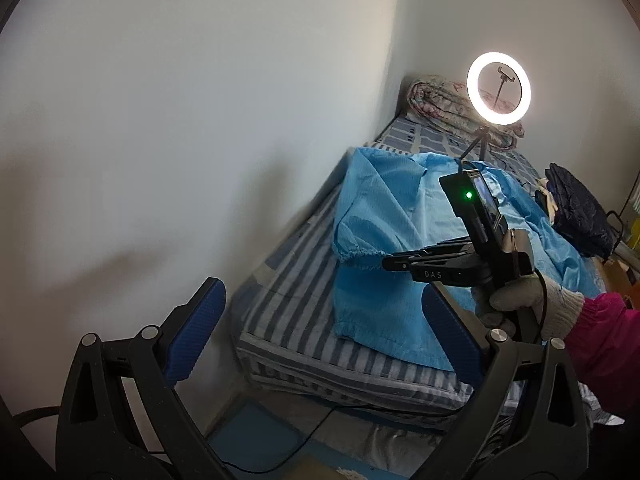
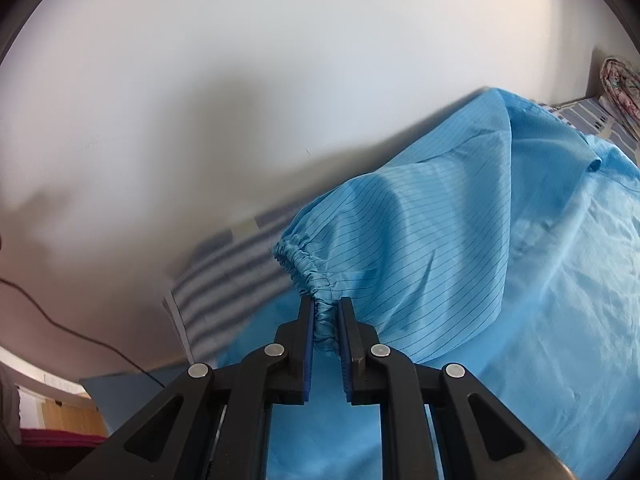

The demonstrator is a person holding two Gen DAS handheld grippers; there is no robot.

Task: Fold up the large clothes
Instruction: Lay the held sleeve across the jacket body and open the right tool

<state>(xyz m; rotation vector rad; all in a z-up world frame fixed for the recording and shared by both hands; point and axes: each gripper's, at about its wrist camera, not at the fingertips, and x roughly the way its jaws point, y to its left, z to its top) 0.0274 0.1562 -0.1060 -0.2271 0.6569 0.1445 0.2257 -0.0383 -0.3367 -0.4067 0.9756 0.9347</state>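
Nearest my lens: my right tongs (image 2: 325,322), black arms with blue pads, clamped on the gathered elastic cuff (image 2: 304,268) of a sleeve, the bunched fabric pinched between the pads.

Item: large light-blue garment (image 2: 540,280) of thin, slightly glossy cloth with fine dark pinstripes. Condition: creased. Location: spread on the bed with the blue-and-white striped sheet (image 1: 288,280), close along the white wall (image 1: 180,120). Long axis runs the length of the bed, hem (image 1: 384,344) at the near end, upper part toward the far corner. The held sleeve is lifted off the body of the garment and points from the shoulder at the far end back toward the near end, cuff leading.

Left tongs (image 1: 320,328): pads wide apart, gripping nothing, hovering off the near end of the bed.

Also present: lit ring lamp on a small tripod (image 1: 499,88), standing on the bed beyond the garment; rolled floral quilt (image 1: 444,104) in the far corner; dark bundle of cloth (image 1: 580,212) at the bed's right side.
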